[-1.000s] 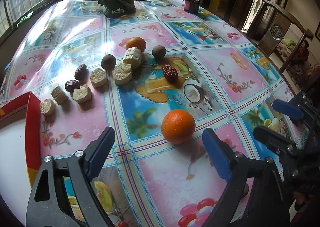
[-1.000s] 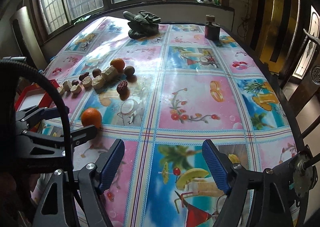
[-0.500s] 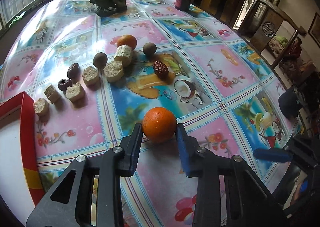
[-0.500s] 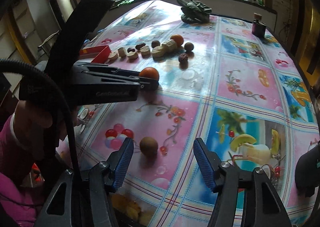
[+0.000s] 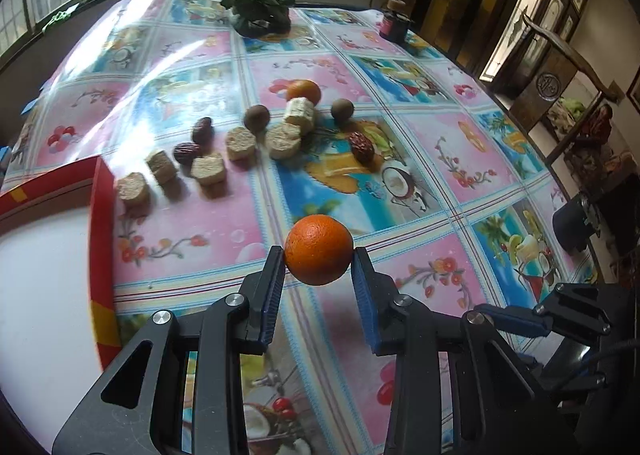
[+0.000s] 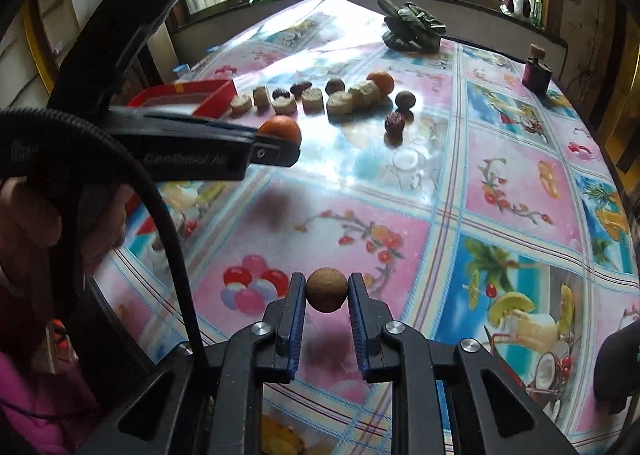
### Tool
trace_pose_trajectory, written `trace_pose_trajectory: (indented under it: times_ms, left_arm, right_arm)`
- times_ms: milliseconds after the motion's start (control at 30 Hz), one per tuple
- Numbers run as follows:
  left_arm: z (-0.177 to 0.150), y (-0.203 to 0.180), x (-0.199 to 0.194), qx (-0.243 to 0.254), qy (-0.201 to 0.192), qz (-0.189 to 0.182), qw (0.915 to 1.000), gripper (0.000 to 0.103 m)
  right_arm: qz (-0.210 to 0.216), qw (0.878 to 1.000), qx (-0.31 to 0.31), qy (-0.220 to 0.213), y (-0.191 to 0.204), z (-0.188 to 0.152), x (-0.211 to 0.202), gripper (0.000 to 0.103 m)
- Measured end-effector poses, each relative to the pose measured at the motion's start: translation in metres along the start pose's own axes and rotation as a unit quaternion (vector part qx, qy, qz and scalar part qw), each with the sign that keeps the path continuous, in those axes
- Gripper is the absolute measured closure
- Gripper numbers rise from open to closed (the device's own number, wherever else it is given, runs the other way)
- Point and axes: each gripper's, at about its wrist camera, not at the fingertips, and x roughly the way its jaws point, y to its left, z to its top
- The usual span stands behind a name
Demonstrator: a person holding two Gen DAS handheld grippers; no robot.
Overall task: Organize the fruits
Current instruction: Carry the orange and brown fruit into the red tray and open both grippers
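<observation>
My left gripper point(image 5: 319, 253) is shut on an orange point(image 5: 319, 249) and holds it above the table; the orange also shows in the right wrist view point(image 6: 280, 127). My right gripper point(image 6: 327, 290) is shut on a small brown round fruit point(image 6: 327, 289), lifted above the cloth. Further back lie a second orange point(image 5: 303, 91), two brown round fruits point(image 5: 257, 118) point(image 5: 342, 110), red dates point(image 5: 361, 143) point(image 5: 202, 130) and several pale cut pieces point(image 5: 284, 139) in a loose row.
A red-rimmed white tray point(image 5: 102, 215) lies at the left, also in the right wrist view point(image 6: 212, 97). Leafy greens point(image 5: 258, 11) and a dark jar point(image 5: 394, 21) stand at the far end. A wooden chair point(image 5: 560, 67) stands at the right.
My left gripper closed on the orange and lifted it. My right gripper closed on the small brown fruit and raised it off the cloth.
</observation>
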Motion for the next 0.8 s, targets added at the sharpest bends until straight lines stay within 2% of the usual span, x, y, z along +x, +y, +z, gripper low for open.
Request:
trace_pose_trajectory:
  times_ms: [133, 500, 800]
  left_arm:
    - [-0.004, 0.015, -0.016, -0.011, -0.014, 0.022, 0.9996, 0.070]
    - [-0.015, 0.069, -0.053, -0.057, -0.039, 0.090, 0.9936, 0.070]
    - [-0.023, 0.120, -0.068, -0.098, -0.041, 0.128, 0.9861, 0.070]
  right_arm:
    - [-0.002, 1.000, 0.000, -0.014, 0.008, 0.017, 0.004, 0.082]
    - [0.041, 0.998, -0.022, -0.038, 0.053, 0.070, 0.031, 0.082]
    - [0.075, 0.995, -0.041, -0.041, 0.095, 0.109, 0.060, 0.083]
